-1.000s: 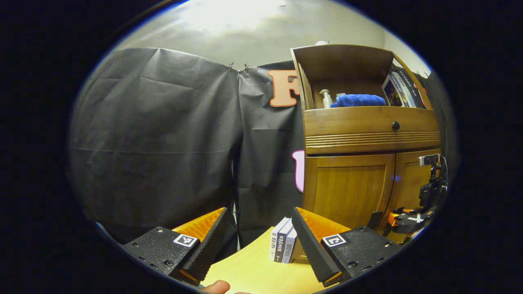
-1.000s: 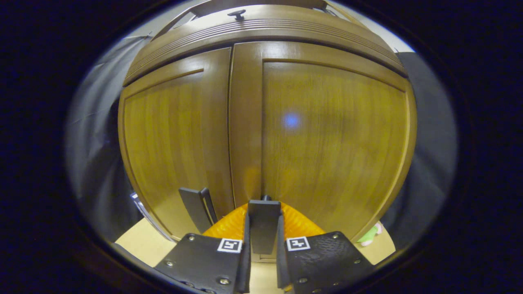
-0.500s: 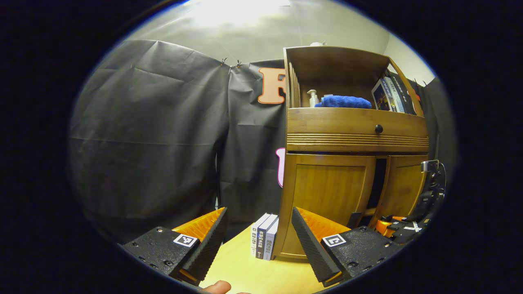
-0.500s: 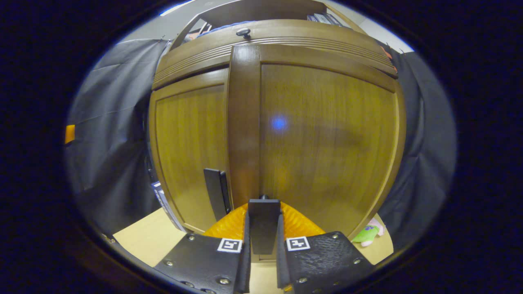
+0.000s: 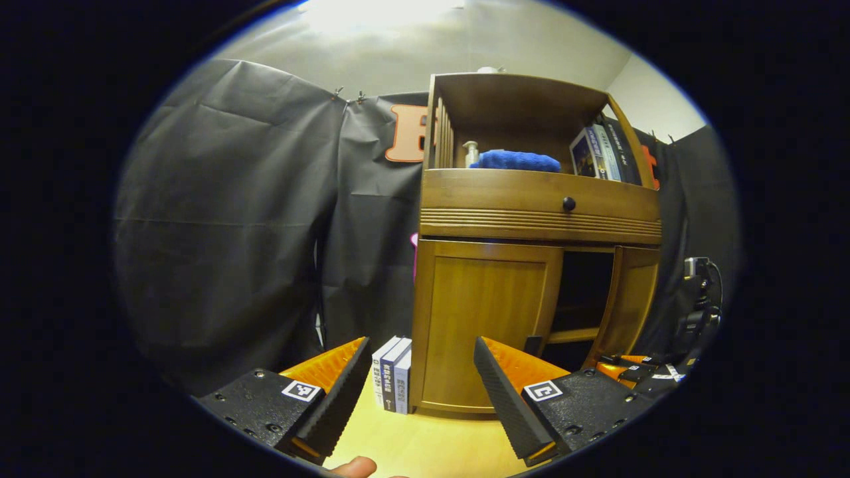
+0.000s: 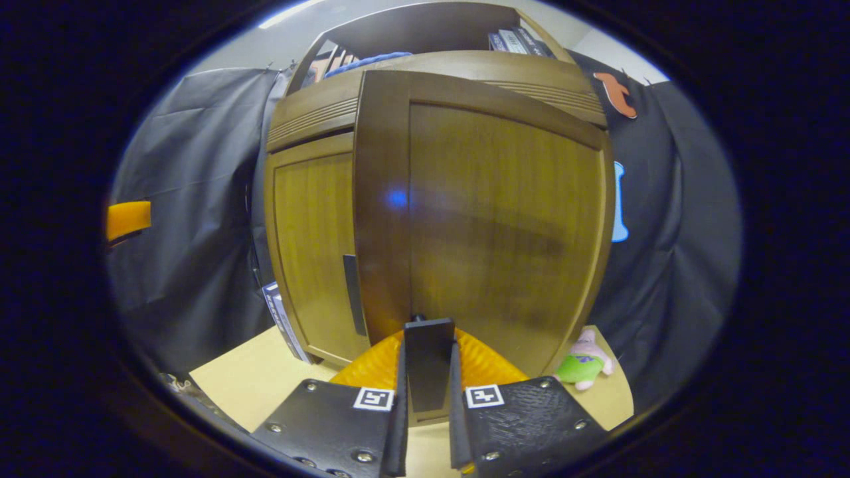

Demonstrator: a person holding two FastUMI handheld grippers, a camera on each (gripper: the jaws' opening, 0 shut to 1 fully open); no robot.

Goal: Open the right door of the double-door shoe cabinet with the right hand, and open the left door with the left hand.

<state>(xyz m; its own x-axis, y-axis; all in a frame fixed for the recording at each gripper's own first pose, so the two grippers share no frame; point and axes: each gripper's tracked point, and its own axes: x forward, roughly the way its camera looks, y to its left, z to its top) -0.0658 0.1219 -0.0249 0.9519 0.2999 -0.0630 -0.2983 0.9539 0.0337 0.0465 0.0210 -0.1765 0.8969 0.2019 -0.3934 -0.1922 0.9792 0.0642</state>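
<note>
The print on the book spines (image 5: 393, 376) is too small to read.

Brown wood-grain cabinet (image 5: 491, 318), blue towel (image 5: 518, 160)

The shoe cabinet (image 5: 538, 206) stands on the table (image 5: 425, 445), in front of the cloth wall (image 5: 232, 219). In the left gripper view, its left door (image 5: 481, 318) is flat against the front, and the right door (image 5: 631, 299) swings out with a gap between them. Some books (image 5: 393, 375) stand just left of the cabinet, and a towel (image 5: 518, 160) lies on the top shelf with more books (image 5: 601, 153) to its right. In the right gripper view, a soft toy (image 6: 584, 362) lies on the table to the right of the open door.
</note>
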